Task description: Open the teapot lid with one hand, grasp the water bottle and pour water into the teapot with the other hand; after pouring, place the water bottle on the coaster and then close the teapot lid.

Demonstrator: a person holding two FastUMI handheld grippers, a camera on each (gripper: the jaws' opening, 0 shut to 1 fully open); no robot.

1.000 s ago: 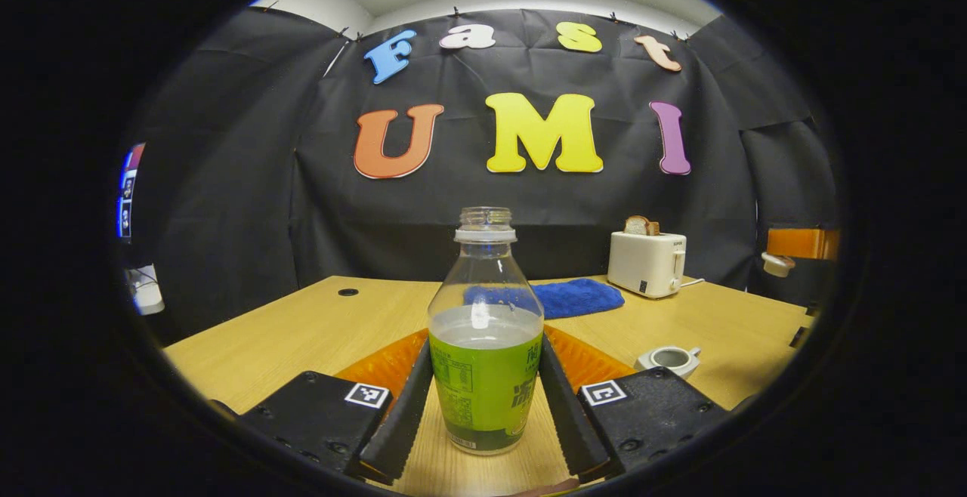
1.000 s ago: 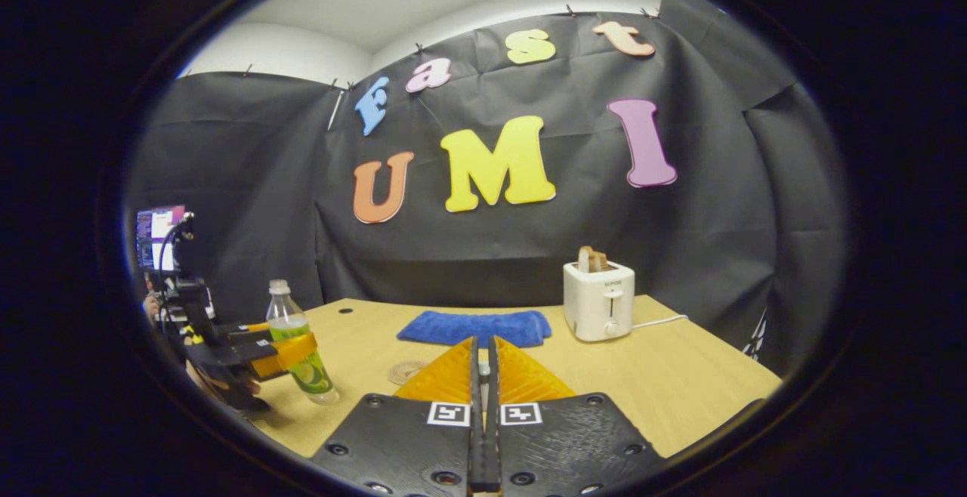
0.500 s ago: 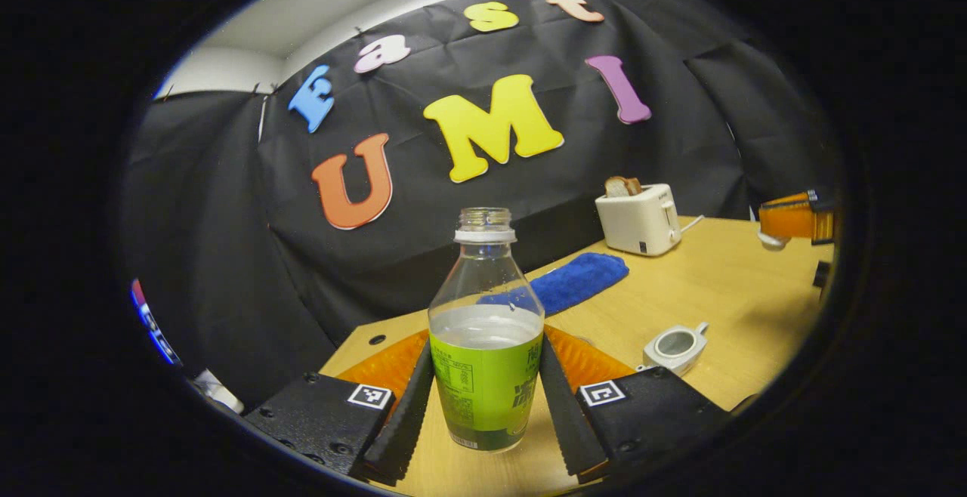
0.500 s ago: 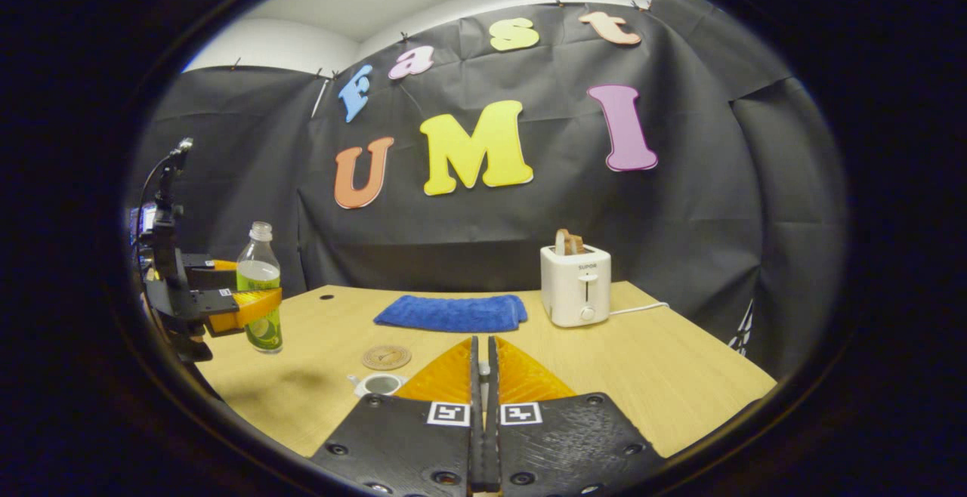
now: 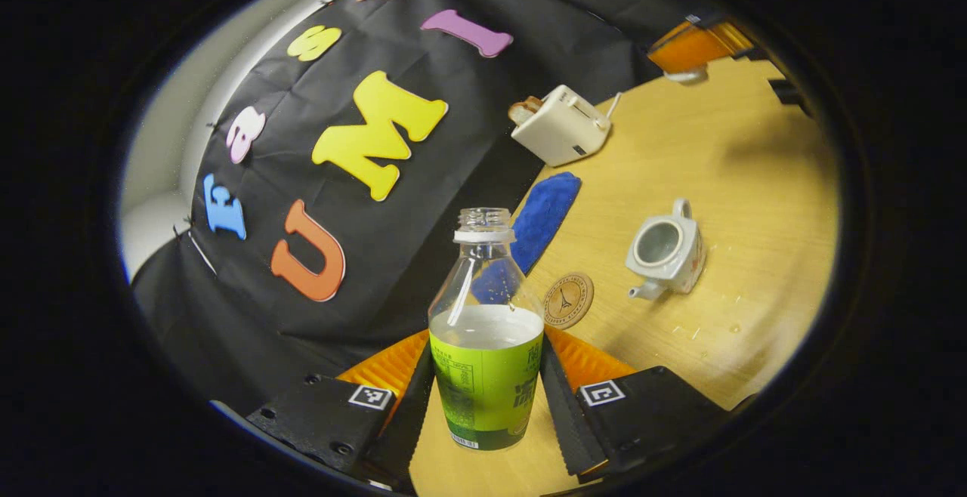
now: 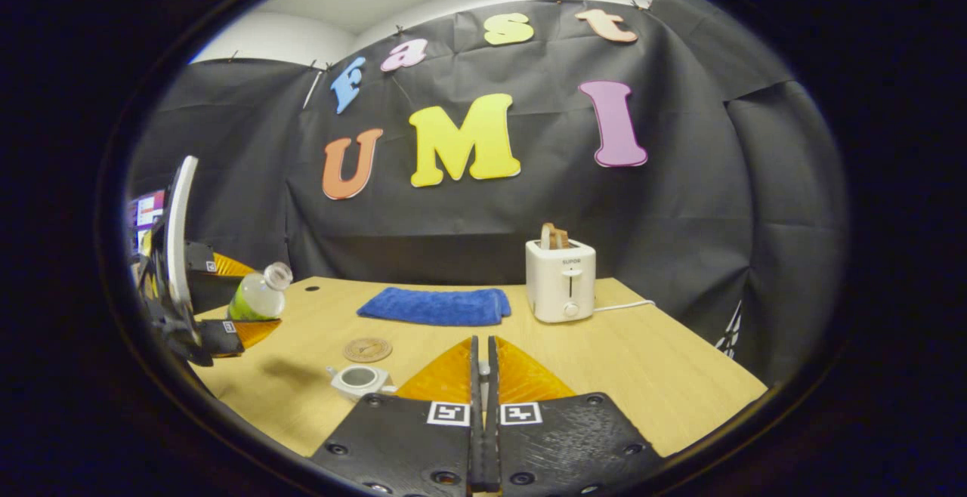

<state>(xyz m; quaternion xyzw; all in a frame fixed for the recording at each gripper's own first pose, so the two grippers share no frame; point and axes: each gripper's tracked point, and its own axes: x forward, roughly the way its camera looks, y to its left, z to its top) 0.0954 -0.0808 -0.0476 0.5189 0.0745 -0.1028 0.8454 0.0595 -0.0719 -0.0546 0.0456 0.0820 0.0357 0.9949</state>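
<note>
Between the fingers of my left tool point(image 5: 485, 399) sits the water bottle point(image 5: 486, 346), both fingers pressed against its green label, so the tool is clamped on it. The bottle has no cap and is roughly half full. In the right gripper view I see that same bottle point(image 6: 259, 294) held in the air at the far left, tipped over with its mouth pointing right and slightly up, above the left part of the desk point(image 6: 642, 368).

On the desk below, in the left gripper view, the teapot point(image 5: 666, 249) stands open with no lid on it, its dark inside showing, spout towards the round coaster point(image 5: 567, 300), which lies just beside it and apart from it. The blue cloth point(image 5: 545, 210) lies beyond the coaster, and the white toaster point(image 5: 557, 127) with bread in its slot stands farther back by the booth wall.

My right tool point(image 6: 481, 376) has its fingers together, almost touching; in the left gripper view I see it at the upper right edge with a small white piece at its tip, probably the teapot lid point(image 5: 686, 75), though it is too small to be sure
</note>
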